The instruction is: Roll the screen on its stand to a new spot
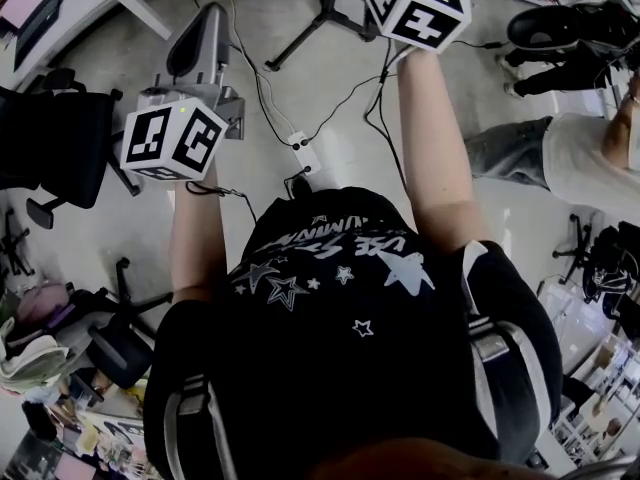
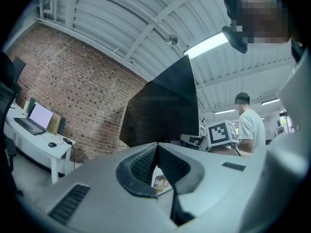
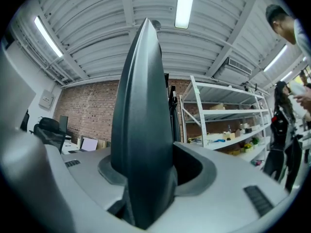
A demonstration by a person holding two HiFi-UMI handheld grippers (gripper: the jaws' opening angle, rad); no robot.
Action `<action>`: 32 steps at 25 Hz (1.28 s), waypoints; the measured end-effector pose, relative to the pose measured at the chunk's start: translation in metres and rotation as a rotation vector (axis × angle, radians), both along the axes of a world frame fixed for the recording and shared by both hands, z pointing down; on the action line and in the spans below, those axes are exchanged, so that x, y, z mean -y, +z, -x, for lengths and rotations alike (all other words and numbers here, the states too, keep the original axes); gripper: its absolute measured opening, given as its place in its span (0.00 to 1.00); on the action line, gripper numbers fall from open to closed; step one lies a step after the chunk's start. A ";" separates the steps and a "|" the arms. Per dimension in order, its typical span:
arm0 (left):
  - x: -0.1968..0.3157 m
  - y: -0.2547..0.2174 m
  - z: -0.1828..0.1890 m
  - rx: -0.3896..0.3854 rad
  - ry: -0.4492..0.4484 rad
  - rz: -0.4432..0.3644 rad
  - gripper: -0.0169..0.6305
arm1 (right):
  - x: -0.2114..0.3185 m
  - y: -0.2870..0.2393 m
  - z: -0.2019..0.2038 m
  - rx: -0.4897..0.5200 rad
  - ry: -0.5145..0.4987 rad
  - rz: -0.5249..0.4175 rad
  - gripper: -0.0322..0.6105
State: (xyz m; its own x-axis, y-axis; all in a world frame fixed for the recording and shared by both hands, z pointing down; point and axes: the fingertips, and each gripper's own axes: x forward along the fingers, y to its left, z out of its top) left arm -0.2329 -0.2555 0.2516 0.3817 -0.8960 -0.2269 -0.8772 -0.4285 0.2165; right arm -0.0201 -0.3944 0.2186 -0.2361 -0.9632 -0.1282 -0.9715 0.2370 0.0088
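Observation:
In the right gripper view the dark screen [image 3: 142, 106] stands edge-on between the jaws of my right gripper [image 3: 146, 188], which is shut on that edge. The left gripper view shows the same screen [image 2: 165, 106] as a black panel ahead, apart from my left gripper [image 2: 156, 165], whose pads meet with nothing between them. From the head view, the left gripper [image 1: 203, 23] reaches forward over the floor behind its marker cube [image 1: 168, 140]. Of the right gripper only the marker cube [image 1: 416, 3] shows. Black legs of a stand base [image 1: 318, 18] spread on the floor ahead.
Cables and a power strip [image 1: 305, 154] lie on the floor between my arms. Office chairs [image 1: 60, 148] stand at the left and a white desk [image 1: 75, 3] at the far left. A person [image 1: 575, 158] stands at the right. Metal shelves [image 3: 228, 125] line the brick wall.

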 end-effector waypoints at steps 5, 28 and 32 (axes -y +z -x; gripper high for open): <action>-0.009 -0.001 -0.015 0.000 -0.025 -0.001 0.04 | -0.015 0.001 -0.016 0.027 -0.024 -0.007 0.38; -0.081 -0.008 -0.081 -0.002 0.015 -0.011 0.04 | -0.110 0.013 -0.085 0.057 -0.022 -0.012 0.39; -0.092 -0.009 -0.093 0.004 0.028 -0.014 0.04 | -0.127 0.013 -0.095 0.053 -0.017 -0.013 0.39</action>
